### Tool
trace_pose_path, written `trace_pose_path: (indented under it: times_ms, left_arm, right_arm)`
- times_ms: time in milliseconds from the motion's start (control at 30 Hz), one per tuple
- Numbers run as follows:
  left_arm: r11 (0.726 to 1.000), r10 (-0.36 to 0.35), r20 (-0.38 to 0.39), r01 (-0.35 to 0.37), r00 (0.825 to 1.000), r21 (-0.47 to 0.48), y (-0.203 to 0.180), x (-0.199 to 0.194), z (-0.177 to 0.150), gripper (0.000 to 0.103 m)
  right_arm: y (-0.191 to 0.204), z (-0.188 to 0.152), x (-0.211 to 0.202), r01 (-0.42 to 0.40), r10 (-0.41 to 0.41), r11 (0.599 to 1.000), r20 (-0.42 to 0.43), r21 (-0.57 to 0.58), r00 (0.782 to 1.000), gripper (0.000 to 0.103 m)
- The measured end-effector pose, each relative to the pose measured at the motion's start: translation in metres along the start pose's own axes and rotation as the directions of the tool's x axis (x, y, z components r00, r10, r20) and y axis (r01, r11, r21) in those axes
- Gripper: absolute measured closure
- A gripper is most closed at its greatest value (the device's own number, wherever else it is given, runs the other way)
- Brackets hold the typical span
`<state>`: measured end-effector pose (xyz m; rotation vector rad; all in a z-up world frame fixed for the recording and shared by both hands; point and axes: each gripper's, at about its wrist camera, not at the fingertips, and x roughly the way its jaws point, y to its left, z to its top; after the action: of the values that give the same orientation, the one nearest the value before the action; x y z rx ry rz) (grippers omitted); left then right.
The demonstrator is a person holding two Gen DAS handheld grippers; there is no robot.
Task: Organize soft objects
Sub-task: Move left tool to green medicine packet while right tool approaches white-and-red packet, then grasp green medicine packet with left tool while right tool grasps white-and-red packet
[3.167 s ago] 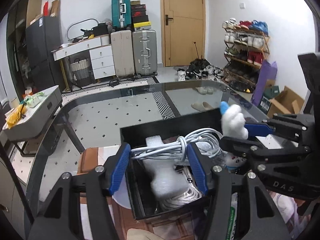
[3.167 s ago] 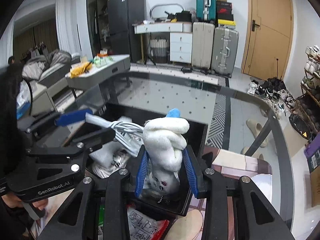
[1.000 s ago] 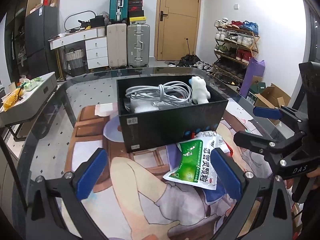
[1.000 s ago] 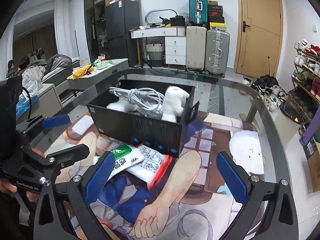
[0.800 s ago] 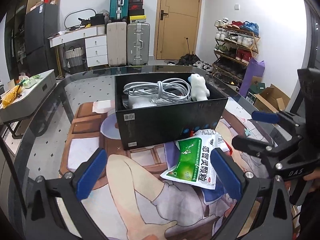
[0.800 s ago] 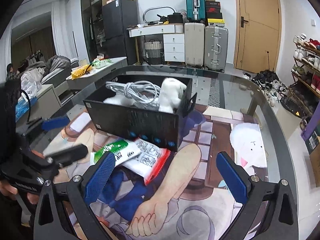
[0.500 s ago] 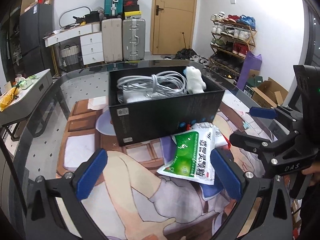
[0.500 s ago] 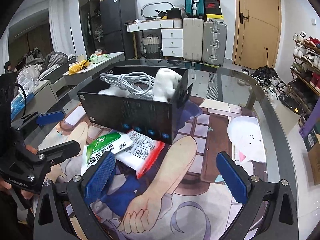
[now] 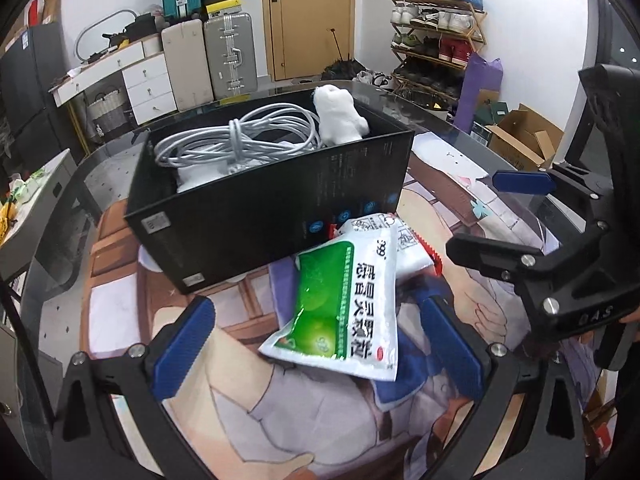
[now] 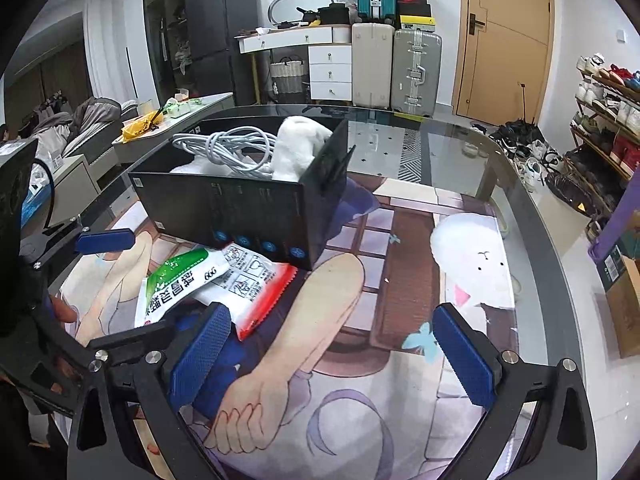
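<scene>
Step in hand: both tools hang empty above the mat; I judge this the gap between a stowed load and the next pick.
Left gripper: spread wide, nothing between the blue pads, which flank the near end of the green-and-white soft plastic sachet.
Right gripper: spread wide too, holding nothing, over the printed cartoon table mat.
Already stowed: the coiled white cable bundle and the white plush toy sit in the black cardboard box.
Sachet location: on the mat just in front of the box, overlapping a red-edged white sachet.
Sachet axis: long axis runs from the box wall toward the left gripper, slightly slanted.
Next move: probably lower the left gripper and close across the short width of the sachet.
Caution: the slack film may crumple or slip.
</scene>
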<state>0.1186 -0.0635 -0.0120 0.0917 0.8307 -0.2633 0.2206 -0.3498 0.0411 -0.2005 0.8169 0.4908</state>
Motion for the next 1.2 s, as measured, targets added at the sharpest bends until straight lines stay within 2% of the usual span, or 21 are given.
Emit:
trace_pose_path:
  times_ms: [333,533,567,600,633,700,767,933,1200]
  left_arm:
    - [0.996,-0.063,-0.076,0.058,0.995,-0.067,0.011,0.021,0.004,0.002]
    - [0.994,-0.082,-0.069,0.076,0.994,-0.080,0.015,0.021,0.006,0.015]
    - [0.995,-0.077,-0.067,0.072,0.995,-0.075,0.014,0.020,0.005,0.021]
    - [0.995,-0.073,-0.064,0.069,0.995,-0.070,0.014,0.019,0.005,0.031]
    - [0.995,-0.076,-0.059,0.072,0.995,-0.065,0.013,0.018,0.005,0.035]
    - [0.994,-0.094,-0.053,0.091,0.994,-0.056,0.013,0.016,0.006,0.057]
    - [0.995,-0.096,-0.054,0.095,0.994,-0.031,0.010,0.013,0.004,0.062]
    - [0.997,-0.067,-0.041,0.066,0.997,-0.031,0.012,0.005,0.000,0.067]
    - [0.992,0.015,-0.007,-0.016,1.000,-0.127,0.038,-0.012,-0.016,0.067]
  right_arm:
    - [-0.009,-0.002,0.002,0.010,-0.010,1.000,-0.017,0.016,1.000,0.001]
    - [-0.009,-0.004,0.004,0.005,-0.004,1.000,-0.021,0.021,1.000,0.001]
    - [-0.009,-0.004,0.004,0.004,-0.003,1.000,-0.022,0.020,1.000,0.001]
    - [-0.008,-0.004,0.005,0.003,-0.003,1.000,-0.023,0.019,1.000,0.001]
    - [-0.008,-0.004,0.006,0.002,-0.002,1.000,-0.024,0.018,1.000,0.001]
    - [-0.007,-0.004,0.007,0.001,-0.001,1.000,-0.026,0.017,1.000,0.001]
    - [-0.006,-0.004,0.007,-0.001,0.001,1.000,-0.027,0.014,1.000,0.001]
    - [-0.003,-0.004,0.009,-0.009,0.009,1.000,-0.031,0.010,0.999,0.001]
    - [0.006,-0.005,0.010,-0.036,0.036,0.999,-0.042,0.004,0.998,0.001]
